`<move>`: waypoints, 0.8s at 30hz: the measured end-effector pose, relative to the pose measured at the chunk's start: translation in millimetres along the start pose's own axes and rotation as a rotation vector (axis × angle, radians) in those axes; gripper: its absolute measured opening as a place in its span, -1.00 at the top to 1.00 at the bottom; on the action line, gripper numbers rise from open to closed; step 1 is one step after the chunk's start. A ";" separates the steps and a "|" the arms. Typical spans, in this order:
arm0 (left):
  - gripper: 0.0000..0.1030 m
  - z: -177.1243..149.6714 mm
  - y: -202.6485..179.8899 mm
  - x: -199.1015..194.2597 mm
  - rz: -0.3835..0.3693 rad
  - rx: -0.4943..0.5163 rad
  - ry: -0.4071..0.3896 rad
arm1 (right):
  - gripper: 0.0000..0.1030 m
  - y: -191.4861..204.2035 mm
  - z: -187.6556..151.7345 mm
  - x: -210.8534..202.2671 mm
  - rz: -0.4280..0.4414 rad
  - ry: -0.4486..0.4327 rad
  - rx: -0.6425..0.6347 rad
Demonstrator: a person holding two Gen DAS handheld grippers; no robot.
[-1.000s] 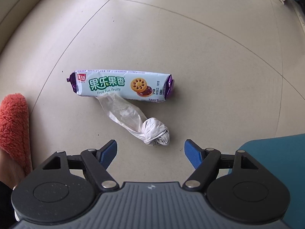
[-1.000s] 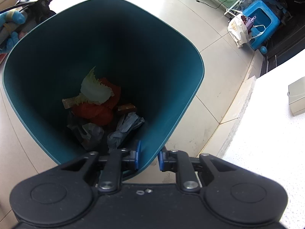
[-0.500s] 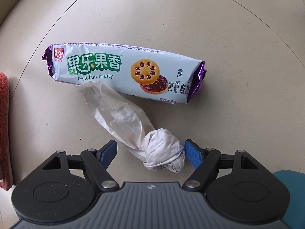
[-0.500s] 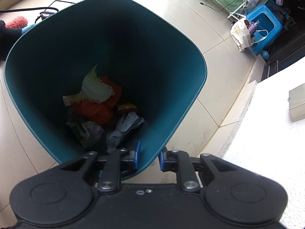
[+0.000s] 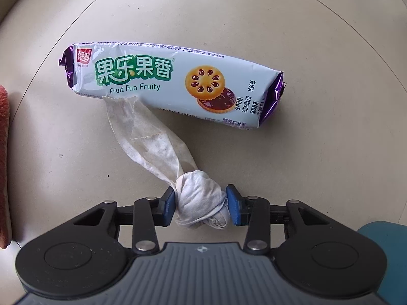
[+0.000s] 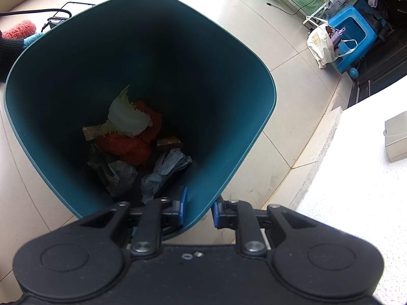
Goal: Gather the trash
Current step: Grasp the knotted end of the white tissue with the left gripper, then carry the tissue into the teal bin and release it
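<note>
Knotted tissue [image 5: 201, 200] lies on the beige tile floor [image 5: 318, 152], its wadded ball end between the two blue pads of the left gripper [image 5: 202, 206]. The jaws have just been closing; both pads now touch the ball, one on each side, so the gripper is clamped on it at a partial opening. The tissue's flat, crumpled tail runs up and to the left, and its far end tucks under the lower edge of a biscuit packet [image 5: 173, 86]. The packet is pale blue with purple crimped ends, printed "Fruit Fun Fruity", and lies flat and slightly slanted on the floor beyond the gripper. An orange fuzzy item [image 5: 4, 167] sits at the left edge of the left wrist view; a teal corner shows at the lower right.

Right gripper [image 6: 199, 209]: jaws nearly closed, pinching the near wall of the teal bin [image 6: 229, 167], one pad inside, one outside the rim. The bin stands on the tiled floor. On its bottom lie a pale lettuce leaf [image 6: 127, 117], orange-red scraps [image 6: 127, 147], a small brown piece and crumpled grey plastic [image 6: 165, 167]. Further off, to the right: a blue stool [image 6: 353, 30] with a white bag [image 6: 321, 44] leaning against it.
</note>
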State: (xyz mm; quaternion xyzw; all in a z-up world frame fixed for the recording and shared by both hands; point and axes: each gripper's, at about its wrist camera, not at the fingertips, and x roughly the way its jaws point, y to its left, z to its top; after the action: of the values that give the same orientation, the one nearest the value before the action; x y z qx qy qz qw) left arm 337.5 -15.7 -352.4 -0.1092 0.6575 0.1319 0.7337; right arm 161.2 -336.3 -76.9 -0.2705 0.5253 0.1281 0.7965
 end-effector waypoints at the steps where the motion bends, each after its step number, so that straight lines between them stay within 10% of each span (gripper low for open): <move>1: 0.30 0.3 2.2 -2.7 0.007 0.008 -0.011 | 0.62 0.0 0.0 0.0 -0.001 0.001 0.000; 11: 0.33 -21.8 13.7 -44.5 0.016 0.088 -0.072 | 0.63 1.9 0.7 1.8 -0.012 0.004 0.002; 24: 0.33 -66.9 -4.7 -203.6 -0.089 0.302 -0.220 | 0.64 -1.3 2.0 3.8 -0.017 0.003 0.026</move>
State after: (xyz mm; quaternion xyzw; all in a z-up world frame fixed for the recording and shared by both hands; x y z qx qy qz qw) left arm 256.0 -52.6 -157.6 -0.0114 0.5801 0.0103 0.8144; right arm 164.9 -336.5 -79.3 -0.2647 0.5258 0.1140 0.8003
